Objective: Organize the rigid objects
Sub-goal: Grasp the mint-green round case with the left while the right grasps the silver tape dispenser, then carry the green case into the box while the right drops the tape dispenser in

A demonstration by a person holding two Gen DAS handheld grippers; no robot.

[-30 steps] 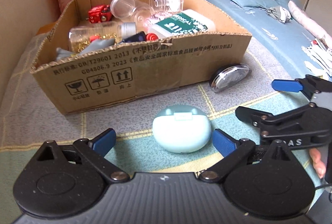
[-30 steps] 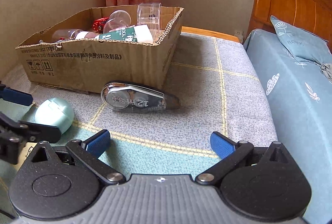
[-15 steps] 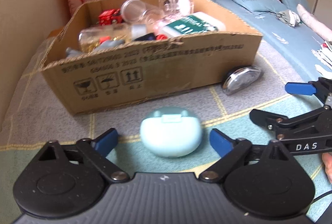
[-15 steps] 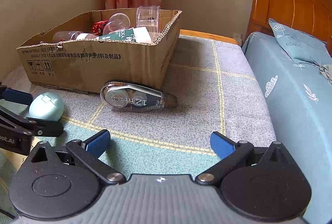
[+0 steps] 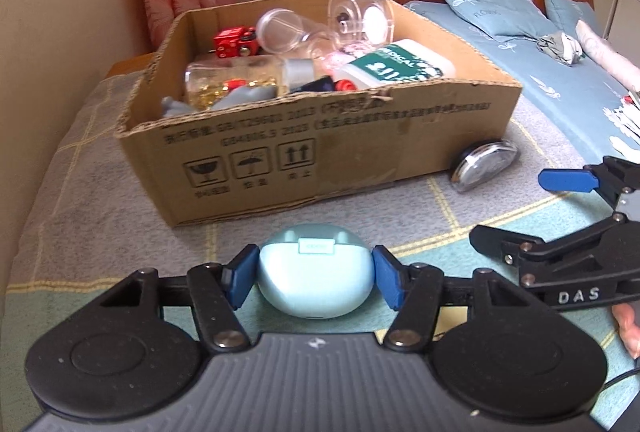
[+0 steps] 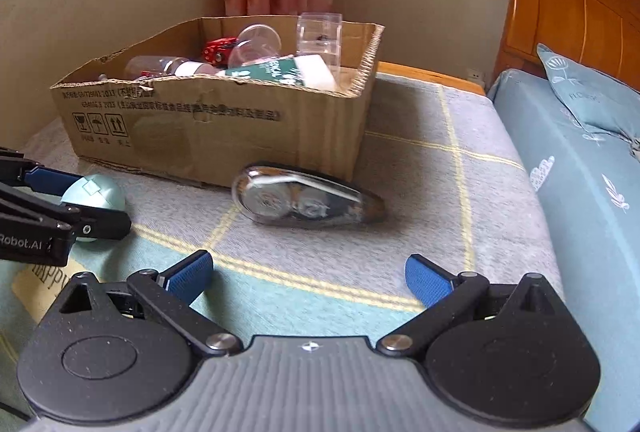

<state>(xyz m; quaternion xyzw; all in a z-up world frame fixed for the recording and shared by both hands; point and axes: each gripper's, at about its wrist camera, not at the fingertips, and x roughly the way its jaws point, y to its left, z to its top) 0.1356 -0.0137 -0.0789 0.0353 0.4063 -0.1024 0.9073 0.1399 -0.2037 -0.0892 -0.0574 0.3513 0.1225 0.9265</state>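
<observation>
My left gripper is shut on a mint-green earbud case, its blue pads touching both sides; the case rests on the blanket in front of the cardboard box. The case also shows in the right wrist view, held by the left gripper. My right gripper is open and empty, pointing at a clear correction-tape dispenser that lies against the box's front corner. The dispenser also shows in the left wrist view, with the right gripper at the right.
The box holds a red toy, clear jars, a glitter bottle and a green-white medical bottle. A bed with blue sheet and wooden headboard lies right. Curtain and wall stand behind.
My left gripper moved forward around the earbud case and closed on it. The right gripper moved a little closer to the tape dispenser and stays open.
</observation>
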